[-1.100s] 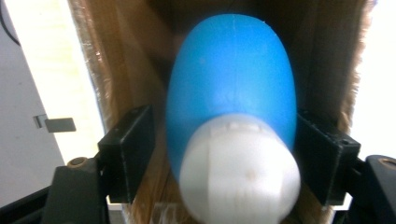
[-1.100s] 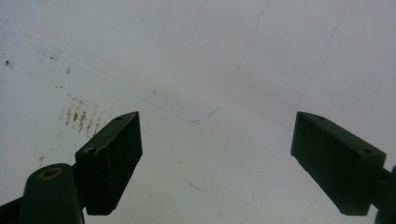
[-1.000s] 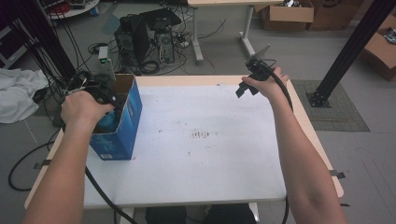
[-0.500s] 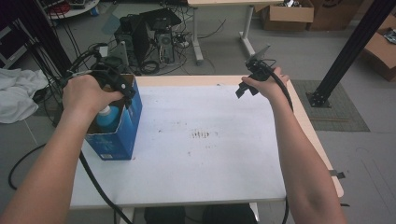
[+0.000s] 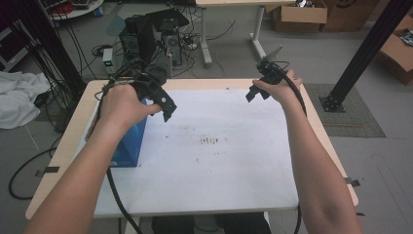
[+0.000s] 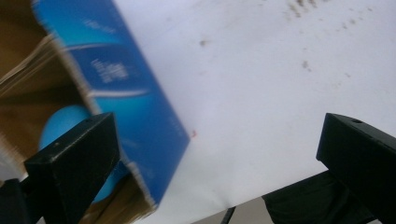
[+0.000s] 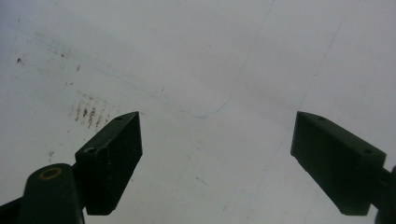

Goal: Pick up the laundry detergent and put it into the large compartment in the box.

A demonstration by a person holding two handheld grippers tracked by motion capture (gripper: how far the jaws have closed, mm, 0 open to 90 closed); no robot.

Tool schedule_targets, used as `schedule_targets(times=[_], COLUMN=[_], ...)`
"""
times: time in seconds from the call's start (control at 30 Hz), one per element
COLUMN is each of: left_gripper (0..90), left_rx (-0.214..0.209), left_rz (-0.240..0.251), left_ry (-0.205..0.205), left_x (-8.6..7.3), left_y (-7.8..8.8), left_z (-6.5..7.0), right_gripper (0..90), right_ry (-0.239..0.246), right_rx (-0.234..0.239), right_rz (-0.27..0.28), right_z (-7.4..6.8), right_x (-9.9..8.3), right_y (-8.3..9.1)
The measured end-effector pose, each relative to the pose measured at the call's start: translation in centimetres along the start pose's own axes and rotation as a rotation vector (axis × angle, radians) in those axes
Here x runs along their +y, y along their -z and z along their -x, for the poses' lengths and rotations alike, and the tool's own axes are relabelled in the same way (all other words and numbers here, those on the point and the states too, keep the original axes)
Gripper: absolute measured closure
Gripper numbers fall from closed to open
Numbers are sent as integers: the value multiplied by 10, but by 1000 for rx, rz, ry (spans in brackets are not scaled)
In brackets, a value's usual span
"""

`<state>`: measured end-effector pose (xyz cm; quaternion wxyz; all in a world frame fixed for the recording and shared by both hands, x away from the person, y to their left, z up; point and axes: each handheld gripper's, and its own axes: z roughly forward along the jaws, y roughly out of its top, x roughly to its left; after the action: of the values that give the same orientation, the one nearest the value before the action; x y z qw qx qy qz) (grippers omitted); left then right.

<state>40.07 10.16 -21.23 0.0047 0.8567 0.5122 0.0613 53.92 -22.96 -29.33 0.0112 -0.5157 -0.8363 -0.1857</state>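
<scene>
Two grippers, the left gripper (image 5: 163, 105) and the right gripper (image 5: 258, 90); one blue cardboard box (image 5: 129, 141); one light blue ball (image 6: 60, 128) inside that box; one white sheet (image 5: 219, 161); one wooden table (image 5: 73, 131) under it; two bare forearms

Both arms are bare, with no sleeves. The left gripper (image 5: 163, 105) and the right gripper (image 5: 260, 83) are black, and a black cable (image 5: 116, 195) hangs behind each one's jaws. Each jaw is a thick black block with small round screw holes, and a brass ring (image 7: 50, 173) sits just below the right gripper's left jaw.
</scene>
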Motion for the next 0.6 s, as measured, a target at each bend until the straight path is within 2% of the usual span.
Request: schedule_targets(times=[0.03, 0.1, 0.13, 0.17, 0.33, 0.37, 0.5, 0.6], left_gripper=[1, 1, 1, 1, 1, 1, 1, 1], left_rx=[0, -4, -6, -6, -8, -8, 3, -18], left_rz=[0, 2, 0, 0, 14, 14, 1, -3], left_ry=[0, -36, -64, -64, -147, -147, -213, -226], left_x=[0, 3, 5, 5, 12, 12, 17, 19], left_y=[0, -3, -5, -5, -18, -18, -26, -32], left_z=[0, 11, 21, 21, 55, 55, 75, 83], right_gripper=[166, 166, 166, 166, 166, 166, 166, 166], right_ry=[0, 1, -3, -3, -7, -7, -5, -5], right_rx=[0, -3, -3, -3, -6, -6, -7, -5], right_rz=[0, -4, -3, -3, -3, -3, -3, -6], right_z=[0, 0, 1, 1, 1, 1, 1, 0], right_x=[0, -1, -2, -2, -4, -4, -3, -2], right_y=[0, 1, 3, 3, 4, 4, 3, 2])
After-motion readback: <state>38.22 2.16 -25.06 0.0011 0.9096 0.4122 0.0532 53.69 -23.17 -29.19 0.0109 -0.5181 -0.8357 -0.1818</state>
